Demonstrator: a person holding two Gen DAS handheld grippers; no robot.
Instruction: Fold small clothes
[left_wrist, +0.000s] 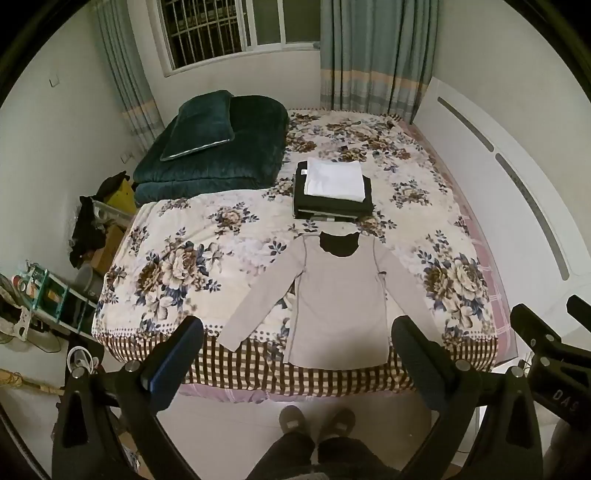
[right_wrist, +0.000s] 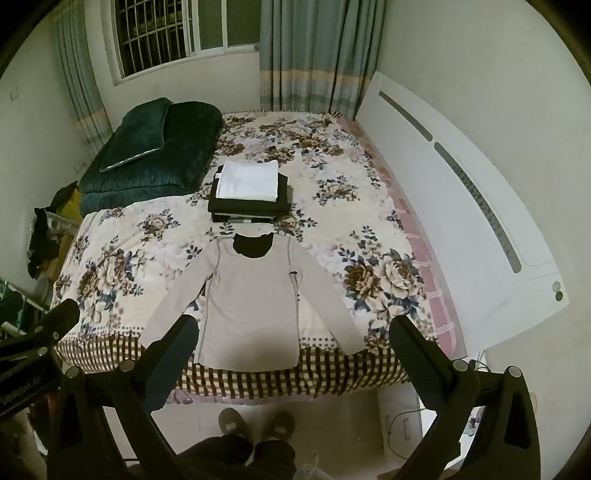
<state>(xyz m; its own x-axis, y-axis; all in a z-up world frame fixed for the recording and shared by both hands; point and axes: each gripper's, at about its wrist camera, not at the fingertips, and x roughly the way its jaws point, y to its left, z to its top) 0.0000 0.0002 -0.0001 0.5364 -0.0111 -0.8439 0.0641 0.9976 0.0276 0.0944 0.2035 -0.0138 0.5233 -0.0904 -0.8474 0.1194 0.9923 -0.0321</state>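
soft grey long-sleeved top (left_wrist: 338, 299) lies flat on floral bedspread (left_wrist: 207, 236); left gripper (left_wrist: 295, 354) and right gripper (right_wrist: 291, 350) jaws wide.

bed (left_wrist: 229, 236) | grey shirt (left_wrist: 340, 306) flat | folded stack (left_wrist: 332, 192) | green quilt (left_wrist: 229, 155)

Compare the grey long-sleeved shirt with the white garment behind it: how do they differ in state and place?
The grey shirt lies spread flat, sleeves out; the white garment is folded into a rectangle. The grey shirt rests directly on the floral bedspread near the bed's front edge; the white garment tops a dark folded stack farther back. Neither is gripped.
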